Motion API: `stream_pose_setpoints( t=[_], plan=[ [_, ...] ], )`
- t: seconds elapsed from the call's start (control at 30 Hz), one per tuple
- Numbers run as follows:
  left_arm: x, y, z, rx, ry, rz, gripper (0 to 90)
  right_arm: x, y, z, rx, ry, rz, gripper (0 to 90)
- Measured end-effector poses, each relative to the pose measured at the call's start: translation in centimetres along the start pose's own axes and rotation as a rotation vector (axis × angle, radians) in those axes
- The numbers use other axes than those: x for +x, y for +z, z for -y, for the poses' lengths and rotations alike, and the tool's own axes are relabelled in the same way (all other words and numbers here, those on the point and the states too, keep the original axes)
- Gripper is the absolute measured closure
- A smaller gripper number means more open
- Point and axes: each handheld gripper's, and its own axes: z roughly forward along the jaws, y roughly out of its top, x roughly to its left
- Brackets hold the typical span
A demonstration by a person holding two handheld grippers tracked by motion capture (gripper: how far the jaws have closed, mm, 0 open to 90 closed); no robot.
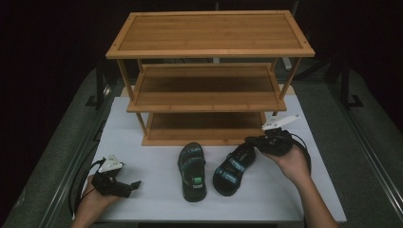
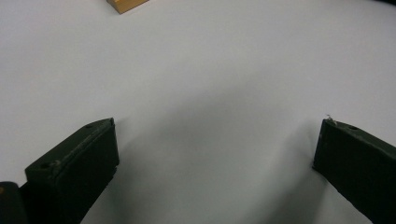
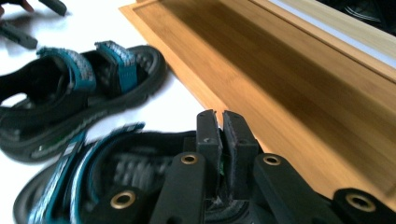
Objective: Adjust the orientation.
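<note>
Right hand-held gripper [image 1: 251,140] has its jaws pinched nearly together on the heel end of a black sandal with blue straps [image 1: 234,169], seen up close in the right gripper view [image 3: 219,140], where only a thin strip of the sandal [image 3: 93,182] sits between the two black jaws. That sandal lies at an angle on the white bench [image 1: 152,199], its toe pointing back toward the person. A second sandal [image 1: 192,171] lies flat just to the left of the gripped one, near but apart from it; in the right gripper view it [image 3: 70,93] sits beyond the held sandal.

Just ahead of the right hand-held gripper stands a wooden shoe rack [image 1: 209,52] with three shelves, its lowest shelf [image 3: 289,93] close beside the jaws.

Left hand-held gripper [image 1: 130,186] rests well to the left of both sandals, near the front of the bench, held in the person's left hand [image 1: 95,199]. Its jaws stand wide apart with nothing between them, only bare white bench [image 2: 210,93] below, and a corner of the rack [image 2: 126,4] far ahead.
</note>
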Motion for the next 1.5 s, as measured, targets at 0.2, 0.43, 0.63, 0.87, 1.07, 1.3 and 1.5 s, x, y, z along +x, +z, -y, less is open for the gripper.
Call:
stream_pose_setpoints(
  t=[0.2,0.43,0.63,0.87,1.07,1.3,1.5],
  plan=[
    [0.0,0.0,0.0,0.0,0.0,0.0,0.0,0.5,-2.4,2.0,0.0,0.024,0.011,85.5],
    [0.0,0.0,0.0,0.001,0.0,0.0,0.0,2.1,-4.7,4.6,-0.016,0.052,-0.022,85.3],
    [0.0,0.0,0.0,0.0,0.0,0.0,0.0,2.0,-4.9,4.6,-0.06,0.059,-0.022,79.1],
    [0.0,0.0,0.0,0.001,0.001,0.001,0.0,-0.6,-5.9,4.9,-0.142,0.117,0.018,83.2],
    [0.0,0.0,0.0,0.004,0.0,0.001,0.0,-3.3,-2.8,7.3,-0.017,0.137,0.05,89.6],
    [0.0,0.0,0.0,0.003,0.001,0.001,0.0,-2.6,0.0,8.3,0.083,0.093,-0.026,89.7],
    [0.0,0.0,0.0,0.003,0.0,0.001,0.0,-1.1,-0.9,9.2,0.07,0.08,-0.05,89.7]
  ],
)
